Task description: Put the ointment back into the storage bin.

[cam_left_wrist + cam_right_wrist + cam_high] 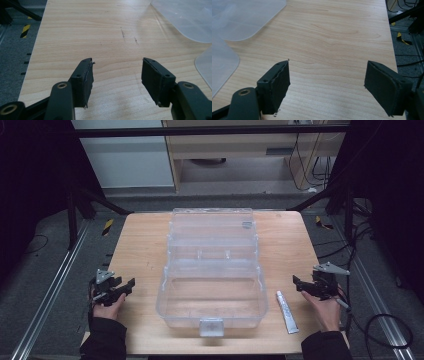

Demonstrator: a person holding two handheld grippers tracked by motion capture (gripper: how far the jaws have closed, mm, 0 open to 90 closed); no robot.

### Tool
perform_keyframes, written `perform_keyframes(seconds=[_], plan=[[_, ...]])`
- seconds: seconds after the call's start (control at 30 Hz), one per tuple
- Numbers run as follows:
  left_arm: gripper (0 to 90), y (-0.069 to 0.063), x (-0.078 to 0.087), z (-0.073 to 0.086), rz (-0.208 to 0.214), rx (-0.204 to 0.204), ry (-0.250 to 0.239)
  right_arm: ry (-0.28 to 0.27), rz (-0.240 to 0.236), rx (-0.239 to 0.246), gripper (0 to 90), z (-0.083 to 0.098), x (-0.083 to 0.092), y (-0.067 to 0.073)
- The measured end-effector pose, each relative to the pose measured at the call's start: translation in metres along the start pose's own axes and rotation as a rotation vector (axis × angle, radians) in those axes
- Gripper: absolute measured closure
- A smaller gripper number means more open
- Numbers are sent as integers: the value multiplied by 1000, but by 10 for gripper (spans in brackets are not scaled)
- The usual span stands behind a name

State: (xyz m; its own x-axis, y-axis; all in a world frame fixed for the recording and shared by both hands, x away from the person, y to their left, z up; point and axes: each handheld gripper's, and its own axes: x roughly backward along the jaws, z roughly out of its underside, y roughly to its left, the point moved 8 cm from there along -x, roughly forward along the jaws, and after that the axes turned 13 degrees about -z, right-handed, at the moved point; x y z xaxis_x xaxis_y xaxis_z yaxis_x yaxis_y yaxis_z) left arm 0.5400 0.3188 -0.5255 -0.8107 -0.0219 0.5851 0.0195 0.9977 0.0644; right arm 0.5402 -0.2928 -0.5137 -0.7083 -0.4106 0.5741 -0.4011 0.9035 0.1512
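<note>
Clear plastic organizer box (212, 270): table (145, 245) centre, lid open toward 12 o'clock, empty. White tube (287, 312): 4 o'clock of box, untouched. Left gripper (131, 284) at 9 o'clock, right gripper (297, 282) at 3 o'clock: both agape, empty. Judged: work unstarted; packing and closing remain.

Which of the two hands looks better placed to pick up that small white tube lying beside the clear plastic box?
Probably the right. The right gripper, jaws open and empty, sits next to the small white tube; the left gripper is across the clear plastic box.
</note>
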Motion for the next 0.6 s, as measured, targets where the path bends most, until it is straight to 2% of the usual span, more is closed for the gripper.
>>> perform_keyframes(seconds=[0.13,0.3,0.37,0.4,0.6], plan=[[419,-1,0,2,0,-7,15,17,1,14,227,-9,10,4],[400,-1,-1,3,5,-13,21,76,-10,44,251,-20,22,14],[397,-1,-1,3,5,-14,23,81,-7,51,262,-23,25,16],[397,-2,-1,3,4,-13,25,87,-21,61,281,-30,31,22],[395,-2,-2,4,7,-20,30,145,-42,78,313,-45,42,34]])
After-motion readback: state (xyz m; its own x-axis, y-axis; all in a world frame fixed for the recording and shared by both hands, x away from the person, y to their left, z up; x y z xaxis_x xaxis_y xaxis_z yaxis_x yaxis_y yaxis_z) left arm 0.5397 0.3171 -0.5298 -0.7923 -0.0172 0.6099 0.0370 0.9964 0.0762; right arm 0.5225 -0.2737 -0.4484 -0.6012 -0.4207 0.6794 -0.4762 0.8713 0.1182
